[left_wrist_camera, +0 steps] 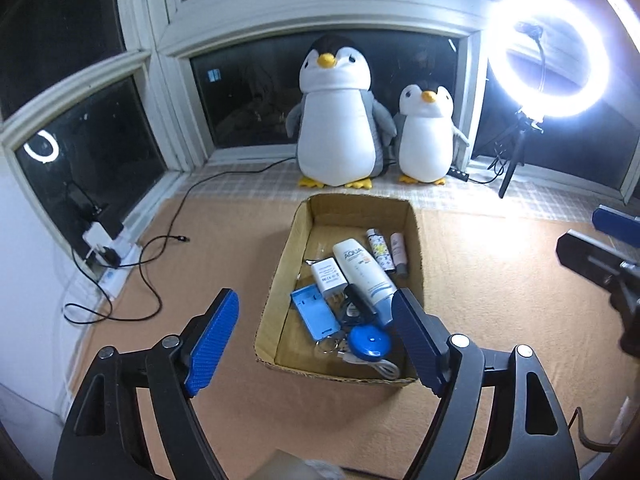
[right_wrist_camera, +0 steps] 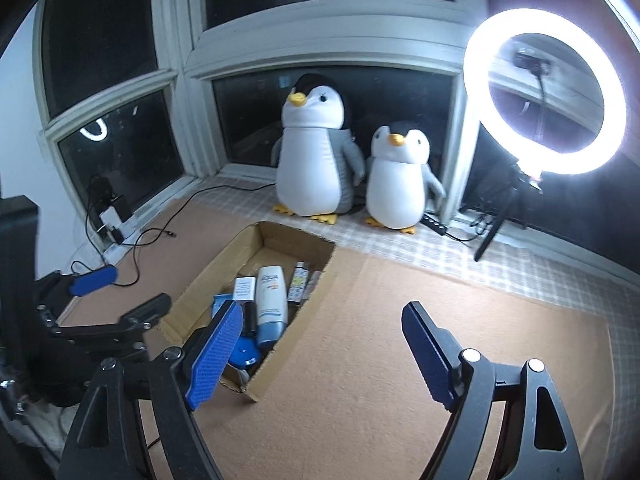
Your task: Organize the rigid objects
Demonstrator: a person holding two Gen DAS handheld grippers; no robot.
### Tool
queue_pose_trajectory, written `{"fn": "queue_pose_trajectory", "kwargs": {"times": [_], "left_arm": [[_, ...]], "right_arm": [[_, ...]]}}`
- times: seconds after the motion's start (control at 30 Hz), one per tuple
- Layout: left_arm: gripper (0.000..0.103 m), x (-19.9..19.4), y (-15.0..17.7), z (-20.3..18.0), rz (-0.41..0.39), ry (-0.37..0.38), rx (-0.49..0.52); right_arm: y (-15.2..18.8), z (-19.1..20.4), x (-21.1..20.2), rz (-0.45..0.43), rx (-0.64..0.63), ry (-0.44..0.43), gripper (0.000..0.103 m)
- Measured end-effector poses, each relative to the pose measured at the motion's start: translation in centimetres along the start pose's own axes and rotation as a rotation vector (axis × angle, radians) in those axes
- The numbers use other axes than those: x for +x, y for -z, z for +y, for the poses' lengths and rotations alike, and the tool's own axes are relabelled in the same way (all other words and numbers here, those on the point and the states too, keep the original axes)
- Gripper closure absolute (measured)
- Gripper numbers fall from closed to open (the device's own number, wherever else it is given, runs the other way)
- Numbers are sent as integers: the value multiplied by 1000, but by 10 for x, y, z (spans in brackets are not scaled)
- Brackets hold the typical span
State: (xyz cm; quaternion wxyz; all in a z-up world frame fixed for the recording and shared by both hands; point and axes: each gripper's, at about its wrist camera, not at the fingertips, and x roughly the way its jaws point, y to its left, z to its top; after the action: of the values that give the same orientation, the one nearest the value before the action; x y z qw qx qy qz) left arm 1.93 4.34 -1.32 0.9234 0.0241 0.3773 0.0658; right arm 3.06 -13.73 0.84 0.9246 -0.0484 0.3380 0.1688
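Note:
A cardboard box (left_wrist_camera: 280,276) (right_wrist_camera: 208,276) lies on the tan mat. Inside it are a white and blue Aqua tube (left_wrist_camera: 362,272) (right_wrist_camera: 271,300), a white charger (left_wrist_camera: 328,276), a flat blue case (left_wrist_camera: 312,314), a round blue tape measure (left_wrist_camera: 368,342), keys, a white cable (left_wrist_camera: 384,368), a patterned lighter (left_wrist_camera: 378,250) and a small pink tube (left_wrist_camera: 399,254). My left gripper (left_wrist_camera: 316,308) hangs open above the box's near end, nothing between its fingers. My right gripper (right_wrist_camera: 322,324) is open over the mat right of the box, also with nothing in it.
Two plush penguins (left_wrist_camera: 338,112) (left_wrist_camera: 426,136) stand on the checked sill cloth at the window. A lit ring light (left_wrist_camera: 550,54) on a tripod is at the right. A black cable (left_wrist_camera: 160,248) and a power strip (left_wrist_camera: 116,264) lie at the left.

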Motion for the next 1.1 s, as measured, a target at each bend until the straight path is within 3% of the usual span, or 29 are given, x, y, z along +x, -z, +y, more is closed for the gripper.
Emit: {"fn": "queue_pose_trajectory", "kwargs": {"times": [0.47, 1.1], "left_arm": [[24, -14, 8, -6, 8, 15, -9], [24, -12, 9, -5, 14, 19, -14]], "right_arm": [[25, -8, -14, -16, 33, 74, 23], [26, -11, -9, -6, 42, 78, 22]]}}
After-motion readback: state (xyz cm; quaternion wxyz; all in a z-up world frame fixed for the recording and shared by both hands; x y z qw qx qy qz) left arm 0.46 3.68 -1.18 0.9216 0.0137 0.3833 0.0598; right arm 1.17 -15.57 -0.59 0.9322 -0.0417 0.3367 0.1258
